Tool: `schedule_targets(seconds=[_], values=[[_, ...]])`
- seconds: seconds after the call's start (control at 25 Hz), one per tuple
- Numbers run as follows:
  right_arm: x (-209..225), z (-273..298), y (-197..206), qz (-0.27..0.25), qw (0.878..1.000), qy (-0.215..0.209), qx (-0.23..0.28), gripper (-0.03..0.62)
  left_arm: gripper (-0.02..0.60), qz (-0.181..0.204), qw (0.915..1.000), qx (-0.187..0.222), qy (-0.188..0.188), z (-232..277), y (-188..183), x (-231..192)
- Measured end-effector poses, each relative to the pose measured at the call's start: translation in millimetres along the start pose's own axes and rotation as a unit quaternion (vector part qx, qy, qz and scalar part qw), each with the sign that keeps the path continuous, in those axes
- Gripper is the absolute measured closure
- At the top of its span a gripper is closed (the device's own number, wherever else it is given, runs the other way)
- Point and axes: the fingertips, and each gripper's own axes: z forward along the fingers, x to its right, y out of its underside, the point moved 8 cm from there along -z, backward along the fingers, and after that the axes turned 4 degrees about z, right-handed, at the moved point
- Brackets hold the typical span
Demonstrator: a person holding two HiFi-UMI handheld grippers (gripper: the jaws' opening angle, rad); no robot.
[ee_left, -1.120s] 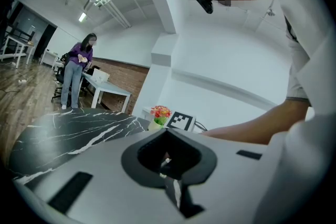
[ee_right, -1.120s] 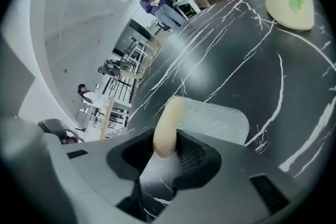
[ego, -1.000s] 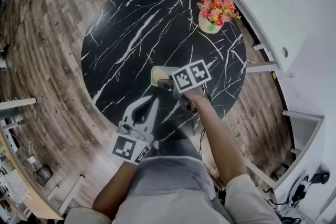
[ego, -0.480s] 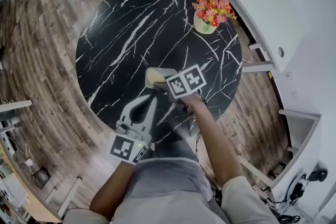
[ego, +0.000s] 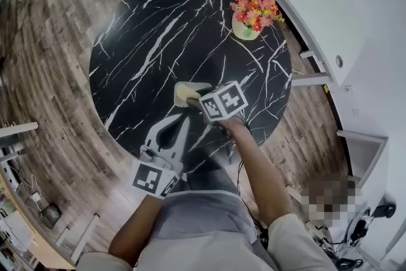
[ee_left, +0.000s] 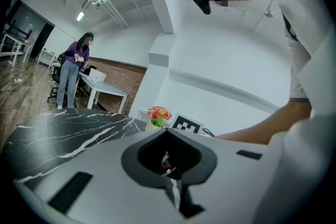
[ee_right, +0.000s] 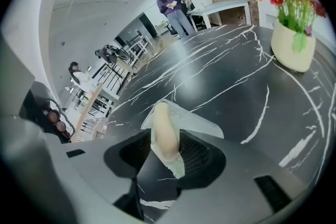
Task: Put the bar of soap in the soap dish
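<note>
Forearm (ego: pixel 257 165) outstretched, right gripper (ego: pixel 190 101) tilts steeply down, jaws opening around the soap (ee_right: pixel 164 131) in the dish (ee_right: pixel 202 122).

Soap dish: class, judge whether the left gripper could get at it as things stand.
Probably not cleanly. The left gripper, jaws together, lies close to the soap dish, but the right gripper sits over it, jaws opening with the bar of soap between them.

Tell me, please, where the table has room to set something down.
Bare: the table's far and left part, flowerpot to left rim. Crowded: near edge, with dish, soap between the opening jaws of the right gripper, and left gripper.
</note>
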Motion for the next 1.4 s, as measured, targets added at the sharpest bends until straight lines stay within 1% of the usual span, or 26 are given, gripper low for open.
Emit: schedule_targets(seconds=[0.08,0.36,0.48,0.56,0.68,0.76,0.88,1.08,1.2,1.28,1.4], values=[[1,-2,0,0.001,1.000,0.007,0.005,0.419,0.578,-0.001,1.0000,-0.001,0.000,0,1,0],[4,-17,2,0.029,0.999,0.005,0.041,0.418,0.578,0.000,1.0000,-0.002,0.005,0,0,0],[0,-27,6,0.034,0.997,0.001,0.065,0.419,0.578,0.001,1.0000,-0.001,0.009,-1,-1,1],[-5,-35,8,0.034,0.995,0.000,0.092,0.441,0.578,0.003,0.9999,-0.001,0.011,0,-1,1],[-19,-50,13,0.027,0.989,0.004,0.148,0.504,0.578,0.005,0.9999,0.000,0.015,-1,-2,2],[-31,-61,17,0.018,0.982,0.008,0.186,0.536,0.578,0.007,0.9998,0.000,0.017,-1,-3,3],[-50,-79,24,0.012,0.971,0.009,0.237,0.557,0.578,0.009,0.9997,0.002,0.022,-3,-7,3],[-84,-115,32,-0.005,0.950,0.035,0.310,0.572,0.578,0.016,0.9995,0.007,0.027,-12,-22,3],[-110,-139,35,-0.023,0.933,0.046,0.357,0.576,0.578,0.020,0.9995,0.010,0.023,-19,-35,2],[-130,-155,35,-0.050,0.919,0.064,0.385,0.579,0.578,0.026,0.9993,0.009,0.024,-24,-45,3],[-159,-175,38,-0.098,0.901,0.098,0.410,0.580,0.578,0.046,0.9986,0.005,0.027,-31,-58,7]])
